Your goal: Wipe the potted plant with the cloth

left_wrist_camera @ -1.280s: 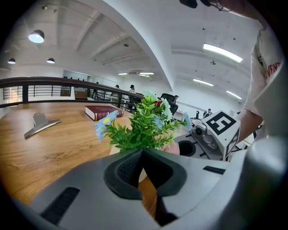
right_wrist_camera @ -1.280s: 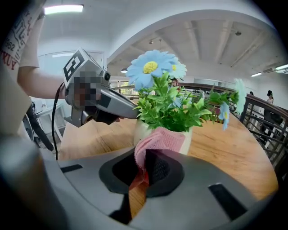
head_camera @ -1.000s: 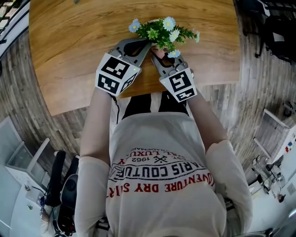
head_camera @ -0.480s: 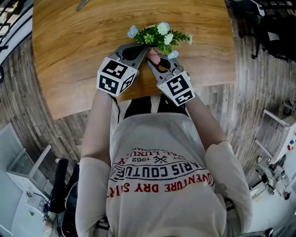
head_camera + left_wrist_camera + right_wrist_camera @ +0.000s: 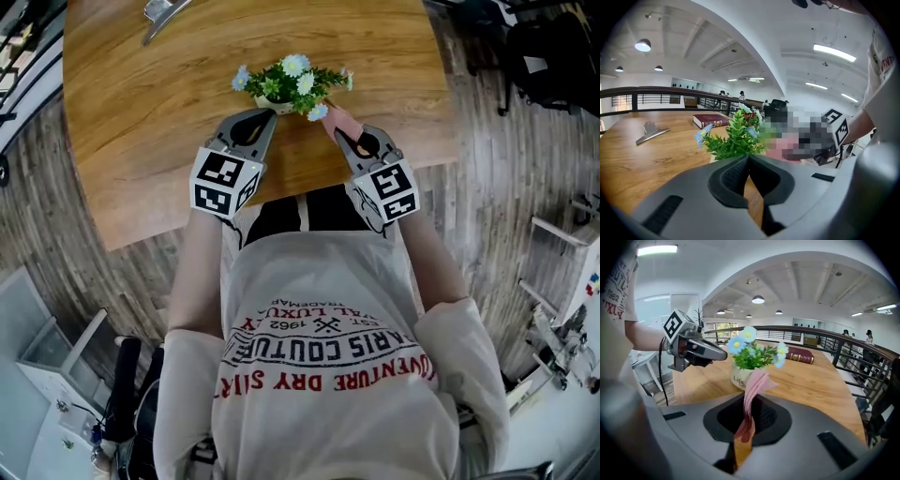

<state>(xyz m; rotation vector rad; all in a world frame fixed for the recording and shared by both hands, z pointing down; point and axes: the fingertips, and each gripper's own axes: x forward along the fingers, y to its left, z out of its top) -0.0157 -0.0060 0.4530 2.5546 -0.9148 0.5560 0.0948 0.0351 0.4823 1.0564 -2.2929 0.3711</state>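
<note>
Left arm: the bare forearm (image 5: 200, 262) runs up the left-centre of the head view from a pale sleeve, nearly straight.
Left gripper (image 5: 265, 112): points up-frame and a little rightward. Its tips are just beside the lower-left side of the potted plant, and I cannot tell whether they touch it. Its marker cube (image 5: 223, 181) faces the camera.
Left jaws: pressed together with nothing between them, as the left gripper view shows.
Right arm: the forearm (image 5: 427, 267) rises on the right-centre of the head view and leans inward to the left.
Right gripper (image 5: 749, 416): angled up-left toward the plant and apart from the left gripper. Its cube (image 5: 389, 190) is tilted.
Right jaws: clamped on the pink cloth (image 5: 754, 385), which stands up from them in a folded strip. Its top is close to the pot.
Potted plant (image 5: 291, 82): upright in the upper centre of the head view, on the wooden table (image 5: 141, 112) between the two gripper tips. It has green leaves and pale blue and white flowers. Its white pot (image 5: 739, 377) shows in the right gripper view.
Other items: a red book (image 5: 799, 355) lies beyond the plant. A metal clip (image 5: 161, 11) lies at the table's upper left.
</note>
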